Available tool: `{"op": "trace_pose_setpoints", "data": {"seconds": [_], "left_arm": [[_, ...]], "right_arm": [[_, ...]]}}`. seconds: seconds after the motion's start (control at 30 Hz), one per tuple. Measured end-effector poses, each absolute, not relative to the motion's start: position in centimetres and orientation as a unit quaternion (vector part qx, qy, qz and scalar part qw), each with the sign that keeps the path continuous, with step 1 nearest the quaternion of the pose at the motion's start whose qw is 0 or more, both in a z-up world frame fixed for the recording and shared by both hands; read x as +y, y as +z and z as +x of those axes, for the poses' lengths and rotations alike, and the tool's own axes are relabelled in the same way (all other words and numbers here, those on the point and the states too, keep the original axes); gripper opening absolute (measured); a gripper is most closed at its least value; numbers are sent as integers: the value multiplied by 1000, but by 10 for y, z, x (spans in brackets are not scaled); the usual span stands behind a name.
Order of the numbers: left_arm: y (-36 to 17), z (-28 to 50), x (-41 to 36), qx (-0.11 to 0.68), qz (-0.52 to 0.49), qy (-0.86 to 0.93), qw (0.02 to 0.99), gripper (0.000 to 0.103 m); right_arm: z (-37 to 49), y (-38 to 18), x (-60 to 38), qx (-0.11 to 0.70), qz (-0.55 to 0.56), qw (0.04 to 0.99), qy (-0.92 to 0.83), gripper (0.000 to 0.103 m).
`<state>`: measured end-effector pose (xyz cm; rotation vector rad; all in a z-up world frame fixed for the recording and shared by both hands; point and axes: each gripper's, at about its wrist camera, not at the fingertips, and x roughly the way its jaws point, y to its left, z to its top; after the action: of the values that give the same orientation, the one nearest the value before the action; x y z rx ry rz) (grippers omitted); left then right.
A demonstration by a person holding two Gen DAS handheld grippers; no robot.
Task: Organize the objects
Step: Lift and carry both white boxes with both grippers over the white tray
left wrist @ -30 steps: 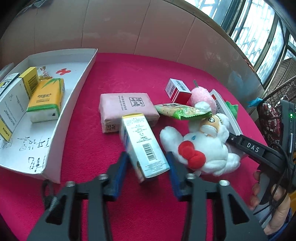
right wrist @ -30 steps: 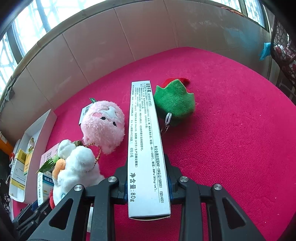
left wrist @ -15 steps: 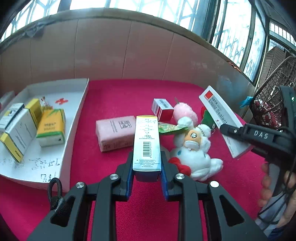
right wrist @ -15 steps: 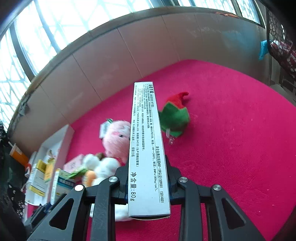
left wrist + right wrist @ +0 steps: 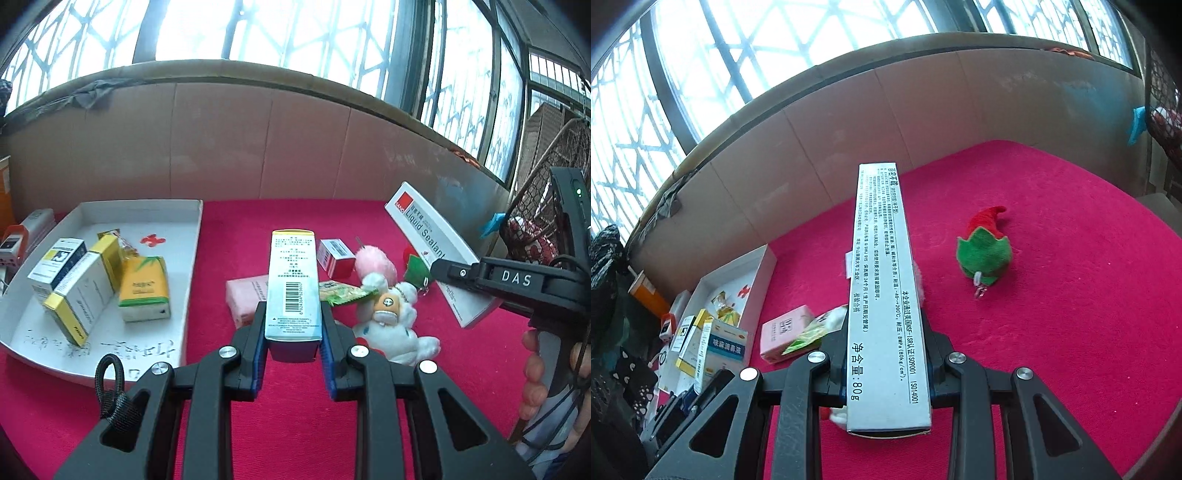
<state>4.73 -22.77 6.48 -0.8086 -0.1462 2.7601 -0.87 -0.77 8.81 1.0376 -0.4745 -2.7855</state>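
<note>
We find the left gripper [image 5: 292, 325] clamped on a barcoded box [image 5: 293, 284], held above the red cloth [image 5: 295, 424] beside the white tray [image 5: 192, 266]. The right gripper [image 5: 886, 369] grips a long sealant box [image 5: 882, 295], likewise raised.

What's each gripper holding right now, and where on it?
Left gripper clamps the blue-and-yellow medicine box by its near end. Right gripper clamps the long sealant box across its near end.

boxes [image 5: 293, 284]: 7 (two held) | plush toys [image 5: 391, 325]: 3 | tray [image 5: 192, 266]: 1 | tissue packs [image 5: 243, 299]: 1
</note>
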Motion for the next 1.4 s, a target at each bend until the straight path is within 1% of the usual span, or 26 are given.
{"op": "trace_pose_setpoints", "data": {"seconds": [0.63,1.17,1.4], "left_arm": [[83,61,-284,-96,-247,960,94,24],[93,56,-344,-131,-231,963,52,24],[97,53,-358,-141,-229,962,45,24]], "right_arm": [[-6,105,-65,-102,353,105,-924,30],[-8,118,-129,-58,356,145,-921,31],[-12,125,-154,-43,351,163,-921,31]]}}
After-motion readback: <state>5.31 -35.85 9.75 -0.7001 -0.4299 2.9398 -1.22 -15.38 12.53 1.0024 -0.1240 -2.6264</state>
